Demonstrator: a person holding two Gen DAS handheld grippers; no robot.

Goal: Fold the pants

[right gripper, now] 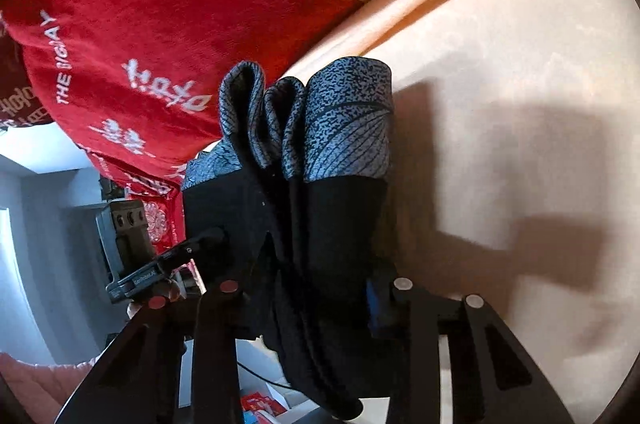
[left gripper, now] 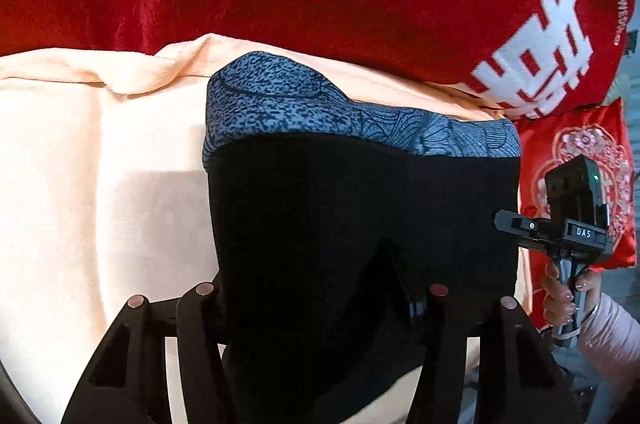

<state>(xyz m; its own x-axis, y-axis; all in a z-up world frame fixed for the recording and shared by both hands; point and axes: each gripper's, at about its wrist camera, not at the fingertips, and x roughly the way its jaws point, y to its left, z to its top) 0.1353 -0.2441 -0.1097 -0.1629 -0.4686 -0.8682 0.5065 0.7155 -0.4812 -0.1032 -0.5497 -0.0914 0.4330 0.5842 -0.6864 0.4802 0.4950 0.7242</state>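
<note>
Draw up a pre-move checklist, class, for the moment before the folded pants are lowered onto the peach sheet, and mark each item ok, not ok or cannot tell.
1. Left gripper grips the pants: ok, black fabric sits between its fingers.
2. Right gripper grips them too: ok, the bunched layers pass between its fingers.
3. Fold edges line up: not ok, the patterned band shows several loose, uneven layers in the right wrist view.
4. Peach sheet smooth below: ok, only shallow creases.
5. Red blanket out of the way: ok, it lies beyond the pants.
6. Lower hem hanging free: cannot tell, it is hidden.
</note>
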